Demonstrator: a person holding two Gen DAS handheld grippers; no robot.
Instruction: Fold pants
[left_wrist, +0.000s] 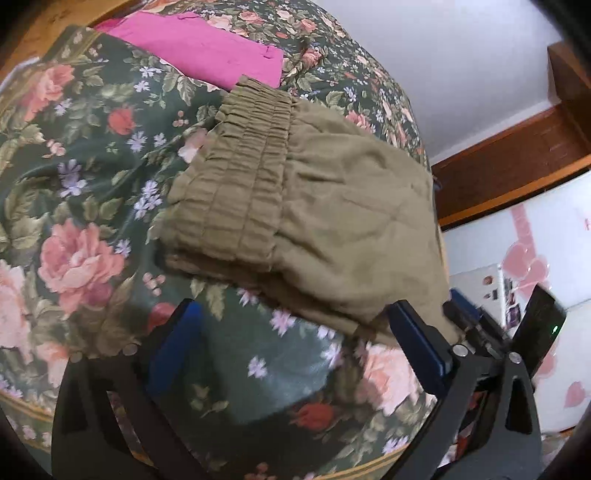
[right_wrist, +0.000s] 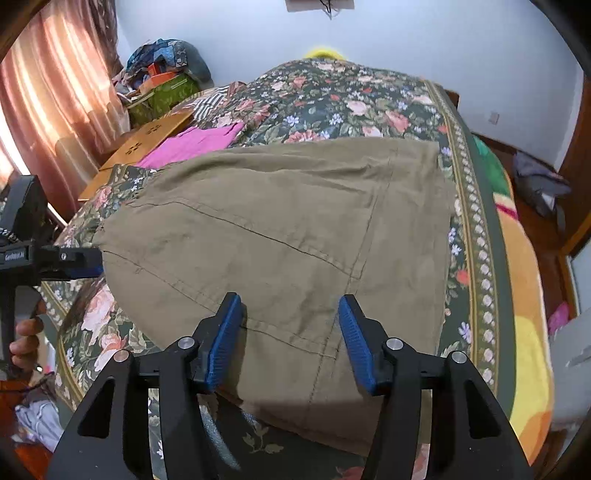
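**Khaki pants folded on bed, both grippers empty**

Bed (right_wrist: 369, 99) w/ dark floral cover filled both views; yellow-orange blanket (right_wrist: 532, 332) ran along its right edge in right wrist view. Curtain (right_wrist: 55, 96) hung at upper left, lit pink. Olive-khaki pants (right_wrist: 288, 229) lay folded flat across the cover, seams showing, near edge close to the bed's front. Gathered elastic waistband (left_wrist: 243, 173) seen in left wrist view, stacked in layers at the fold's left end. Pink garment (left_wrist: 199, 48) lay beyond the pants, its near corner just behind the waistband. Clutter pile (right_wrist: 162, 77) sat past the bed's far left corner.

Left gripper (left_wrist: 295, 332) hovered over cover beside the pants' near corner, fingers (left_wrist: 173, 343) spread wide, nothing between but bedding & a bit of hem. Right gripper (right_wrist: 291, 339) hung over the pants' near part, fingers (right_wrist: 225, 339) abt half apart, not pinching cloth. Hand (right_wrist: 26, 336) seen at left edge on the other gripper's grip.
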